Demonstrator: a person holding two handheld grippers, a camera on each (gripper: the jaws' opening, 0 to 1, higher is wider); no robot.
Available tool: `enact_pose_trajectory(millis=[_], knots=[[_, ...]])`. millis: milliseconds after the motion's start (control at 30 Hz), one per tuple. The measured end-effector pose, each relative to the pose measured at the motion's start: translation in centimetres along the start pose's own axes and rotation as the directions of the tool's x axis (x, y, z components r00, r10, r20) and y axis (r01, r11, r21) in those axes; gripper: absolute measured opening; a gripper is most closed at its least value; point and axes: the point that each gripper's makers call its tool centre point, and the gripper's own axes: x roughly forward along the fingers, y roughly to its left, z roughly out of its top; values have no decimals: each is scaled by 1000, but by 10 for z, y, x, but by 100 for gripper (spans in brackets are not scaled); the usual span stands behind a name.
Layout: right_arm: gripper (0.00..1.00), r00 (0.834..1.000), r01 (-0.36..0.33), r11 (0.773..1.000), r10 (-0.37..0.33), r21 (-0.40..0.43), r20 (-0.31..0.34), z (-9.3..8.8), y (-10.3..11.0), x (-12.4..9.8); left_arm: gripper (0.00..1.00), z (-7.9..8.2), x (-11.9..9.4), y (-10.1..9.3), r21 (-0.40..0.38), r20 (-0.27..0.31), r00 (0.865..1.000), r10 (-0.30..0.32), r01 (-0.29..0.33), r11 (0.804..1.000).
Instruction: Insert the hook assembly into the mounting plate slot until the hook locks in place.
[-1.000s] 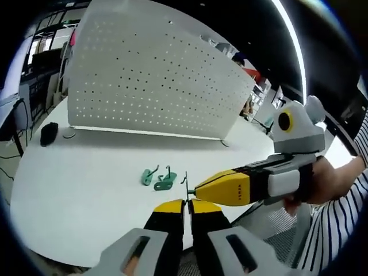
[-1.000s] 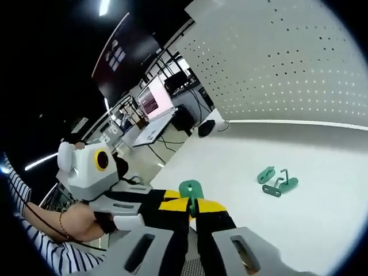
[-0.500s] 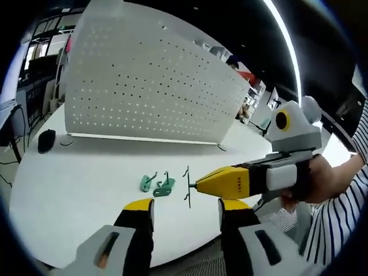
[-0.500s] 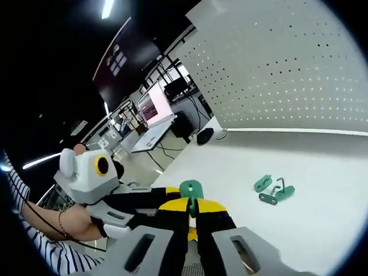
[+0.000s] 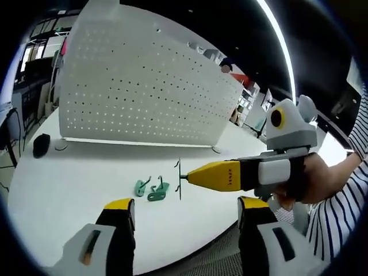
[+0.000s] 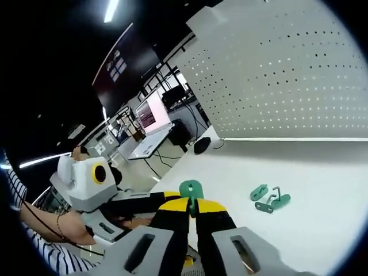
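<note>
While near table edge (image 5: 190, 253), right gripper (image 6: 192, 208) around green hook (image 6: 191, 189).

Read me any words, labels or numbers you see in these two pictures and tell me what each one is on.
Dark print on the yellow fingers of the right gripper, left gripper view: too small to read.
Pink-lit monitor in the background, right gripper view: too blurred to read.
Dark wall screen with pale squares: nothing legible.
White pegboard, green hook parts: no text.

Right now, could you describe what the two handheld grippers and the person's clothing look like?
Both the left gripper and right gripper have grey bodies, black jaws with yellow tips, and a white housing bearing a yellow-ringed lens. The sleeve is white with dark stripes.
</note>
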Motion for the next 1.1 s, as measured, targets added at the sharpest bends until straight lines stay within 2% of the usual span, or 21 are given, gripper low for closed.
enact_pose_trajectory(millis=[300,433,733,1033,1100], knots=[[0,1000,23,999,-22,-29,19,7,-6,-1,91,2,1,1,-8,9,1000,12,-12,1000],[0,998,28,997,-24,-69,57,16,-4,1,88,1,1,-1,-25,4,1000,-5,5,1000],[0,990,84,990,-70,-115,123,33,-8,3,100,6,-1,3,-25,35,999,22,-22,999],[0,967,171,980,-148,-99,209,56,-22,0,100,5,-1,4,-19,33,999,29,-28,999],[0,953,224,972,-201,-77,226,63,-31,-2,100,6,-1,6,-11,35,999,36,-35,999]])
